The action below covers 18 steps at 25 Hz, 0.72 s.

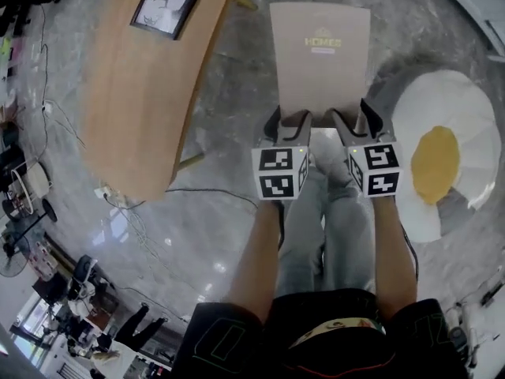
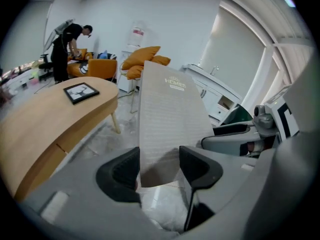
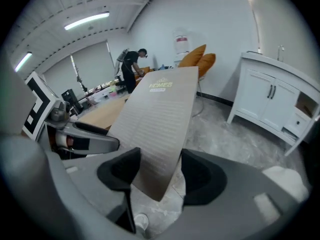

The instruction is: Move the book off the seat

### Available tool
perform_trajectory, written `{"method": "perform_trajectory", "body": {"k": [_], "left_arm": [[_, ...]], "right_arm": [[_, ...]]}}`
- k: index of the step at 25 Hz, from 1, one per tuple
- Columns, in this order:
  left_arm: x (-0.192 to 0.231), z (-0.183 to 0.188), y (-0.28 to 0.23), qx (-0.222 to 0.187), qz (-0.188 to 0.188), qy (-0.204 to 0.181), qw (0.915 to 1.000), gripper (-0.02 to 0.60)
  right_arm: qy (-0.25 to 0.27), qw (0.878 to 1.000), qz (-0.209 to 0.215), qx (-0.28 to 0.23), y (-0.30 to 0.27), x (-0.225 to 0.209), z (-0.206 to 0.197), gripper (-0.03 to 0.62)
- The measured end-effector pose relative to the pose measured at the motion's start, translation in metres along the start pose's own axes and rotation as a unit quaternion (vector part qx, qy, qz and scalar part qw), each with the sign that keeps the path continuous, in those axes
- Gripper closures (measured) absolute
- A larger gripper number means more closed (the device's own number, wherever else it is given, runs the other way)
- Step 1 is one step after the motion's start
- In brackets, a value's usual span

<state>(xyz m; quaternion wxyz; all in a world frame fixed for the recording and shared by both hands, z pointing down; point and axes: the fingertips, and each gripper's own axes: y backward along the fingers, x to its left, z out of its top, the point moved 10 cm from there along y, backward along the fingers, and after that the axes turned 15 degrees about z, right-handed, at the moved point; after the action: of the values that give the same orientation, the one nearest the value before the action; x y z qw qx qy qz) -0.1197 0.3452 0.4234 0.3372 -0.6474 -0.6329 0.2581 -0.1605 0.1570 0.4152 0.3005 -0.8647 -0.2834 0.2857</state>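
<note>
Nearest the camera are 2 grippers side by side, the left gripper and the right gripper. Both have their jaws spread pretty wide, but neither is empty: each is clamped on the near edge of the same book, left on its near-left part and right on its near-right part. In each gripper view the pale cover fills the whole gap between the pads.

There's 1 book, beige with a small gold title. It's up in the air, held out flat in front of the person over the grey marble floor, resting on nothing.

To the right on the floor is 1 fried-egg seat cushion, white with a yellow yolk. The book is beside it and not touching it.

To the left is 1 curved wooden worktop with 1 black-framed picture lying on it.

Further back there's 1 person in black bent over, some orange cushions, 1 water dispenser and 1 white cabinet.
</note>
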Motion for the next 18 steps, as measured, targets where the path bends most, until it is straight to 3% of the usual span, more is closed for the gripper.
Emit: {"method": "perform_trajectory", "body": {"k": [5, 10, 15, 18], "left_arm": [[0.058, -0.019, 0.013, -0.007, 0.064, 0.096, 0.9933, 0.324], [0.112, -0.026, 0.025, -0.009, 0.115, 0.145, 0.9827, 0.324], [0.155, -0.03, 0.03, 0.0, 0.169, 0.198, 0.9655, 0.324], [0.177, -0.016, 0.029, -0.009, 0.208, 0.245, 0.9468, 0.324]], "right_arm": [[0.082, 0.994, 0.067, 0.041, -0.054, 0.035, 0.033, 0.332], [0.125, 0.983, 0.117, 0.064, -0.103, 0.073, 0.058, 0.332], [0.161, 0.966, 0.179, 0.091, -0.152, 0.1, 0.083, 0.332], [0.205, 0.947, 0.223, 0.107, -0.184, 0.11, 0.12, 0.332]]}}
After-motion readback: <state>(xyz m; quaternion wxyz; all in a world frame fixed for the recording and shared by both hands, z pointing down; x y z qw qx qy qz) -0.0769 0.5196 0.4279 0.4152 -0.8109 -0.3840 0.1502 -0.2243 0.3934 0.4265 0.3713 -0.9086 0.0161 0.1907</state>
